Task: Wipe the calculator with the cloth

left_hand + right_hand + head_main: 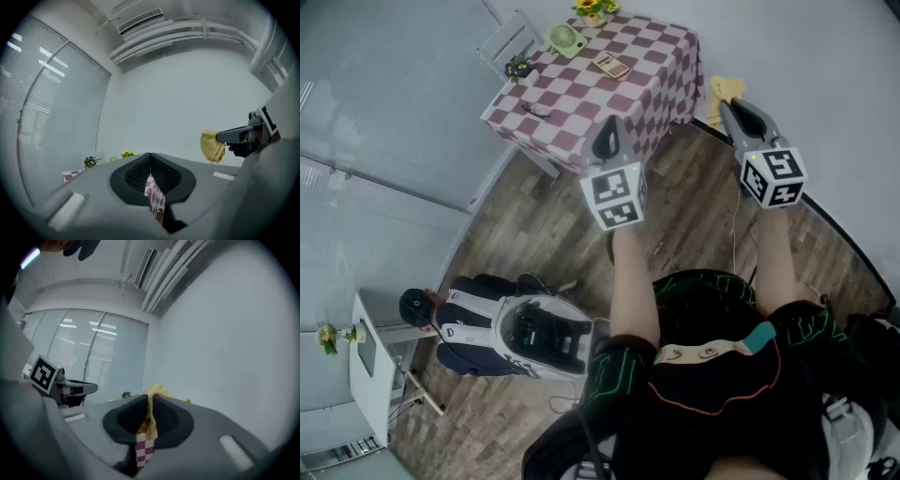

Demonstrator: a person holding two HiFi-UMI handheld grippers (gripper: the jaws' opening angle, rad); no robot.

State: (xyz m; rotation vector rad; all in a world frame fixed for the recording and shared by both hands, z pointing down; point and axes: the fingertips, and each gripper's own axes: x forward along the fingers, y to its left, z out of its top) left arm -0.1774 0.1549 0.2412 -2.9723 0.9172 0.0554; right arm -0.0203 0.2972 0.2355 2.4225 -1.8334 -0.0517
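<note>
- The right gripper (741, 111) gripped the yellow cloth (724, 91); the left gripper (607, 141) was closed on nothing.
- The calculator (610, 64) lay at upper centre on the checked table (572, 94), well apart from both.
- The approach seemed in hand; next, the cloth needed carrying down onto it.

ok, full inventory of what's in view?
table: 1, maroon-and-white check cover, top of head view
calculator: 1, tan, on the table
green thing: 1, round, maybe a fan, table's far edge
flowers: 1 bunch, yellow, table's far corner
dark item: 1, too small to identify, table's left edge
chair: 1, white, beyond the table
backpack: 1, white and navy, on the floor, left
cabinet: 1, white, lower left
cloth: 1, yellow, in the right gripper
left gripper: 1, grey, shut, empty
right gripper: 1, grey, shut on the cloth
</note>
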